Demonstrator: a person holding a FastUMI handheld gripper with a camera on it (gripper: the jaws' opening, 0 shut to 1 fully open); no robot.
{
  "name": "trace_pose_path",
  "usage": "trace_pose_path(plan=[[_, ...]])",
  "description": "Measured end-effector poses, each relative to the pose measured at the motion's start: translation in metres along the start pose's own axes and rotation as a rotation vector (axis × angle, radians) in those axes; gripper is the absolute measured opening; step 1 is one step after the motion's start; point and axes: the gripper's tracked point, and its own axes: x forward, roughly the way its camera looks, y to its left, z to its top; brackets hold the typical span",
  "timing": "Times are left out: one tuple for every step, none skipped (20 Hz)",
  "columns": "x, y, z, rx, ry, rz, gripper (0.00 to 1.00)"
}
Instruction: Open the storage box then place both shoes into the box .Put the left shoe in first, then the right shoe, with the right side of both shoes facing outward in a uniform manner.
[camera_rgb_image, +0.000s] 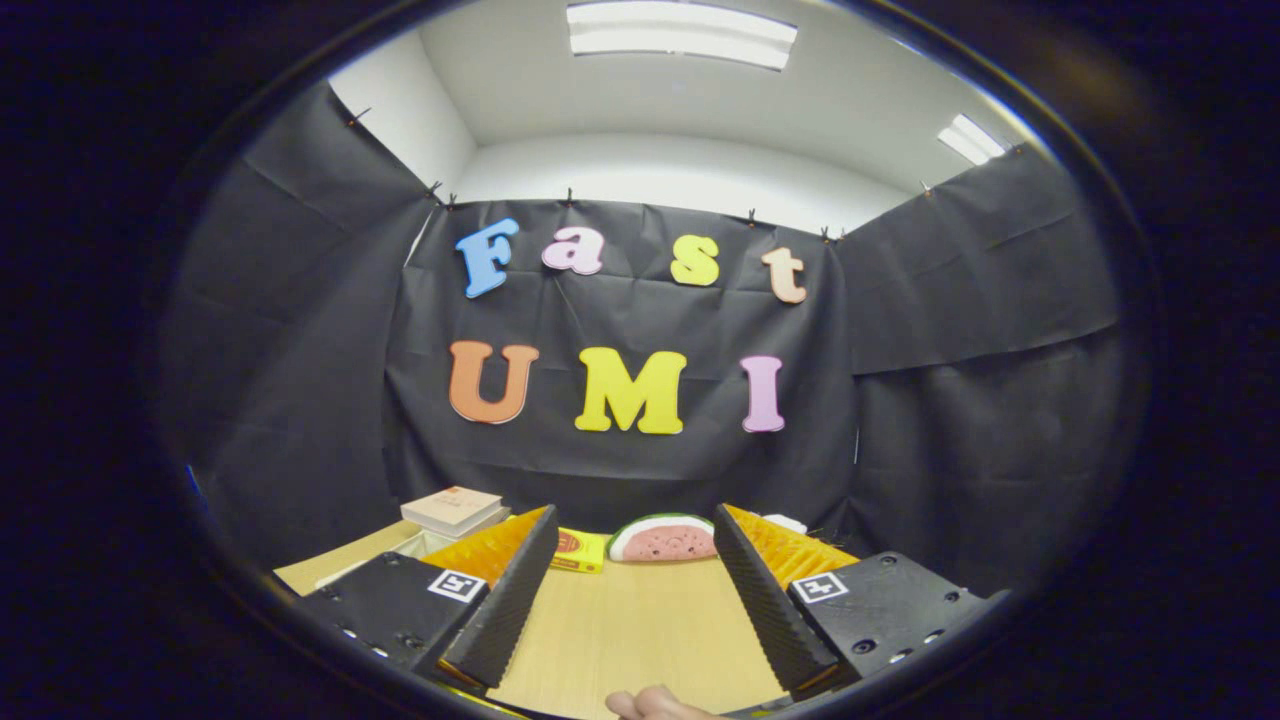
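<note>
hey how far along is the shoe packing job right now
Nothing looks done yet. The gripper is open with nothing between its fingers, raised over the wooden table. Beyond the fingers sit a watermelon slice toy, a yellow packet and a stack of books. A fingertip shows at the near table edge. Opening the box and placing both shoes are left.

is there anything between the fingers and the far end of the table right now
Nothing visible. The gripper is open and the bare wooden table lies between its fingers. Beyond them sit a watermelon-slice toy, a yellow box and stacked books.
</note>
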Motion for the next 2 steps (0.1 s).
trace_pose_path(plan=[[0.0017,0.0004,-0.0008,0.008,0.000,0.006,0.95],[0.0024,-0.0004,-0.0029,0.018,0.000,0.008,0.95]])
